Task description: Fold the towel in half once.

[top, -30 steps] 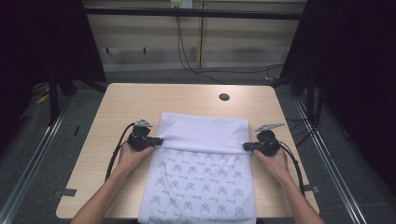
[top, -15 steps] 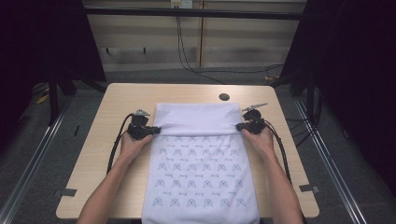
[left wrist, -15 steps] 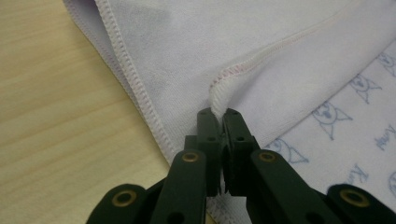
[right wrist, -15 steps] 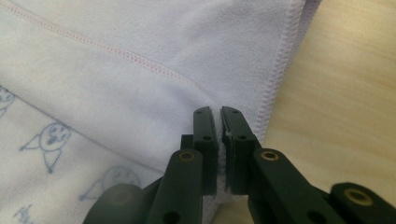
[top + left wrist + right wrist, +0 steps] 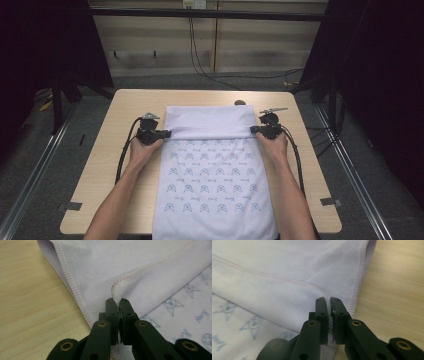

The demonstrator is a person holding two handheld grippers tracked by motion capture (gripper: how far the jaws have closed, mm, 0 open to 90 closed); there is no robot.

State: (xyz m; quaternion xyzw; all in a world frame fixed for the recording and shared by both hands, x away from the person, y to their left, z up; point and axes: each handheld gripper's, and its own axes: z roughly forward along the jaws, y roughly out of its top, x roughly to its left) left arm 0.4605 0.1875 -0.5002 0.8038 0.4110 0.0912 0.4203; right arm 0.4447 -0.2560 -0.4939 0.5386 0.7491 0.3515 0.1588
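Spread down the middle of the wooden table (image 5: 105, 165), near end hanging over the front edge: a white cloth (image 5: 215, 190) with a blue print, its far part folded back toward the person as a plain white band. Left gripper (image 5: 159, 134) clamped on the band's hemmed edge at the cloth's left side, jaws pressed together with fabric between. Right gripper (image 5: 257, 130) clamped likewise on the right side.
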